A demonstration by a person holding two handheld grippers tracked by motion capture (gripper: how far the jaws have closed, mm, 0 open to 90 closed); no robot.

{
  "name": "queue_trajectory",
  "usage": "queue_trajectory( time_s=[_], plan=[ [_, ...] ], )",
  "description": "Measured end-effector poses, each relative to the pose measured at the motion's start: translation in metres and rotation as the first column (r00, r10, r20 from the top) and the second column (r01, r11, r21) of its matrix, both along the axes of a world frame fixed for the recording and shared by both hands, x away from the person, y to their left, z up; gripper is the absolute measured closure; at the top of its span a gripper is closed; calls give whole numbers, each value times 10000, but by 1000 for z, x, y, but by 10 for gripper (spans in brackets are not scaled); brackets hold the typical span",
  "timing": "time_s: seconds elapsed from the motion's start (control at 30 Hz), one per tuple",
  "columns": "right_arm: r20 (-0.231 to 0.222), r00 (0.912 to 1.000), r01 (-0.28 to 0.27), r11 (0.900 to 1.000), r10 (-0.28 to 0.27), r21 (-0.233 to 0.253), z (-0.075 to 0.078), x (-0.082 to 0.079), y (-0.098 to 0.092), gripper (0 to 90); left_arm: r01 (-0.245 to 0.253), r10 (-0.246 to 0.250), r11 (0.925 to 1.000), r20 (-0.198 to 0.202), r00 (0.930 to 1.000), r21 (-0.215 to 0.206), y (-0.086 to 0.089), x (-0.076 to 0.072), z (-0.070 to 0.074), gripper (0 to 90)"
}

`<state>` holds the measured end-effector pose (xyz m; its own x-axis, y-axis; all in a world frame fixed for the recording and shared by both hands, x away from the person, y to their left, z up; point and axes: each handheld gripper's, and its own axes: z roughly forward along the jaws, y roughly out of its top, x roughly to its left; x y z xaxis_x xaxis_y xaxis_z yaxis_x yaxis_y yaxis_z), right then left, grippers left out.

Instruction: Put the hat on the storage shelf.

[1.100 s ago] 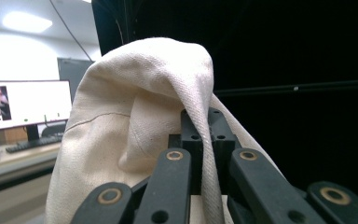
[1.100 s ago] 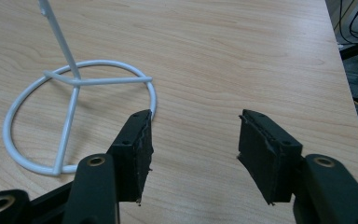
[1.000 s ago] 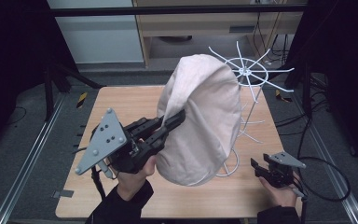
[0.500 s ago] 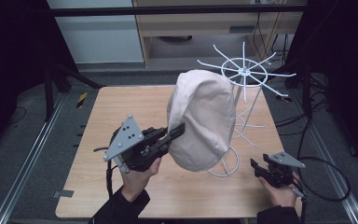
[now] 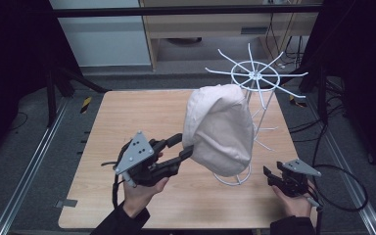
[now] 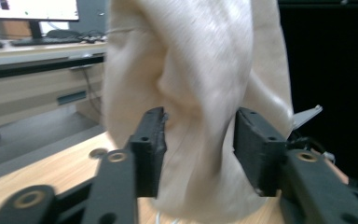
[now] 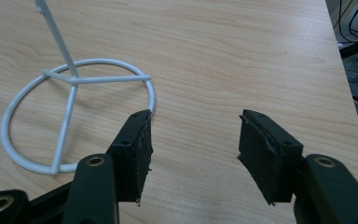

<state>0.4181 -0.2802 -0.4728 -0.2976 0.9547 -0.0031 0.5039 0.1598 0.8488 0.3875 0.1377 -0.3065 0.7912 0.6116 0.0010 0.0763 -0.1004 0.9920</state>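
A cream cloth cap hangs on a white wire rack whose ring base stands on the wooden table. My left gripper is at the cloth's lower left edge. In the left gripper view its jaws stand apart around a fold of the cloth, so the left gripper is open. My right gripper rests at the front right of the table, open and holding nothing. In the right gripper view the right gripper sits just right of the ring base.
The rack's spokes spread wide above the table's right half. A cabinet stands behind the table, and metal rails run along its left side. Cables trail off the table's right edge.
The cloth and my left gripper have come down and to the right, away from the camera. More of the rack's spoked top is uncovered. The right gripper has stayed put.
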Motion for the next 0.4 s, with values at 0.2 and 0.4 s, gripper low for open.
queue_trajectory(
  time_s=[0.2,0.4],
  plan=[
    [-10,10000,2,10000,-2,11,0,0,1,436,-1137,1155,9925,-399,9925,449,47,-7,-28,423],
    [-6,10000,24,10000,-24,69,0,0,1,422,-2211,2291,9717,-1023,9680,836,81,5,-58,380]
  ],
)
